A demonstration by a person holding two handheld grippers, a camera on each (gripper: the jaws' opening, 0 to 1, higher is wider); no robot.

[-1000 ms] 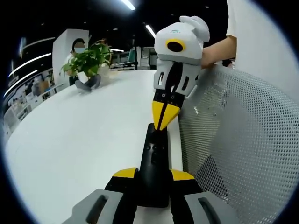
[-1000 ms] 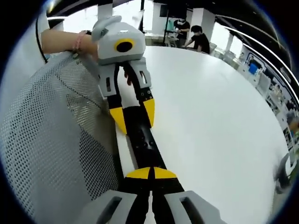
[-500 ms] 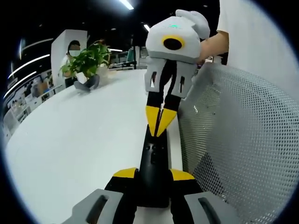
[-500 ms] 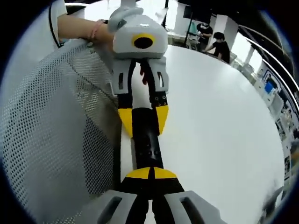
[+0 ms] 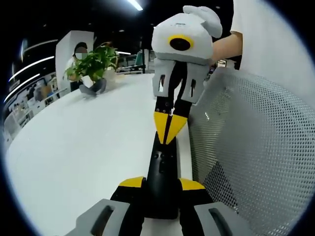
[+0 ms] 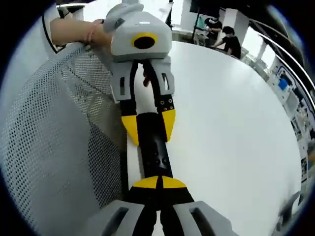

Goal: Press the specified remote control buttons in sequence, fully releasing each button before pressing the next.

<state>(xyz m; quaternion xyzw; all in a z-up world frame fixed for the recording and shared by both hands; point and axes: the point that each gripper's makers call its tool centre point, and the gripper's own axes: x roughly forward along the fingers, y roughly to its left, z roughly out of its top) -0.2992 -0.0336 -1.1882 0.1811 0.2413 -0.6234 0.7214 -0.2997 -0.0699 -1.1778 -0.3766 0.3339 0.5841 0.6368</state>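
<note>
Left gripper [image 5: 161, 189], grey body with yellow-tipped black jaws, is clamped on the near end of the long black slab-shaped remote control [image 5: 161, 172], one jaw on each long edge. The remote lies on the white table [image 5: 83, 147] with its long axis running straight ahead from this gripper toward the other one.

Right gripper [image 6: 158, 184] has its yellow tips pressed together into a single point (nothing between them), and that point sits over the opposite end of the remote [image 6: 153, 147], aimed down at the small buttons there. From the left gripper view it comes in from ahead as a closed wedge [image 5: 169, 129], right at the remote's face; whether it touches a button, cannot tell.

So the pressing gripper is end-on to the remote, buttons directly under and just ahead of its tip; the right is the nearer one for the press, the left only steadies. Judged mid-sequence, tip lowering or lifting unclear.

Beside the remote, at the table edge: a grey mesh chair back [image 5: 251, 147]. Far off ahead of the left gripper, a green potted plant [image 5: 93, 66]. No containers besides that pot.
</note>
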